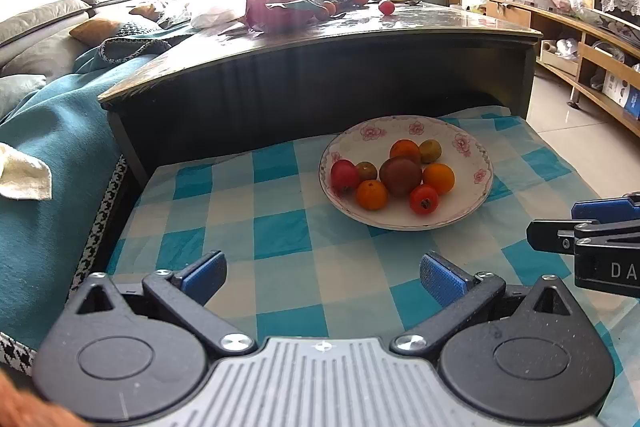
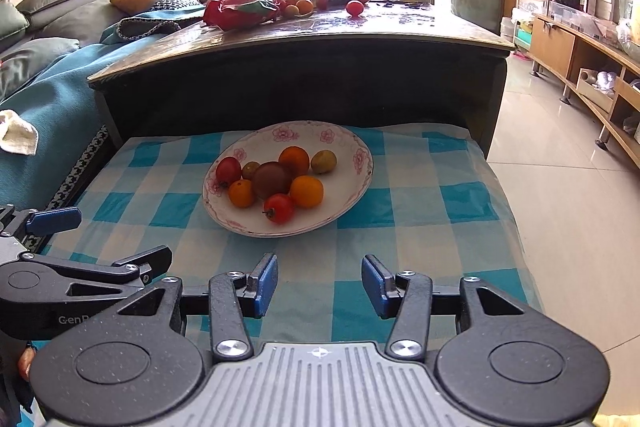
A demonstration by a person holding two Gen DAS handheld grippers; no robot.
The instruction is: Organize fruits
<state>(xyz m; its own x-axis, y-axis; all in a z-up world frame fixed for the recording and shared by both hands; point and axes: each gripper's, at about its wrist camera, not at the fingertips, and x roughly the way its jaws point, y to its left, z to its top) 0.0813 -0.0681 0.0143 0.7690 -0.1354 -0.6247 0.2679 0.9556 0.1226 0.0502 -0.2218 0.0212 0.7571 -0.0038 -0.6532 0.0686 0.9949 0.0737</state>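
Daylight from the big window washes out the back of this living room, and my two claws sit low over a blue-and-white checked cloth (image 2: 420,187) laid in front of a dark coffee table (image 2: 300,67).

From my left gripper (image 1: 322,277) outward: its blue pads are spread as wide as they go, with nothing between them but bare cloth. My right gripper (image 2: 319,285) is only partly spread, also empty and touching nothing. Both hang short of the dish, with the cloth showing between the pads and its near rim.

Ahead of them is the flowered plate (image 2: 348,147), holding the fruit: a large dark tomato (image 2: 272,179) in the middle, three small oranges (image 2: 306,191) around it, two red tomatoes (image 2: 279,208) on the near and left sides, and two small greenish fruits (image 2: 323,161) towards the back. More fruit lies loose up on the coffee table, beside a red bag (image 2: 240,9).

I judge the step in hand is an approach for a pick. To do it well, I would choose a fruit on the outside of the pile, such as the near red tomato, come down over it with the pads either side, and close gently so the soft skin is not crushed and the neighbours do not roll. The right claw would need to widen first.
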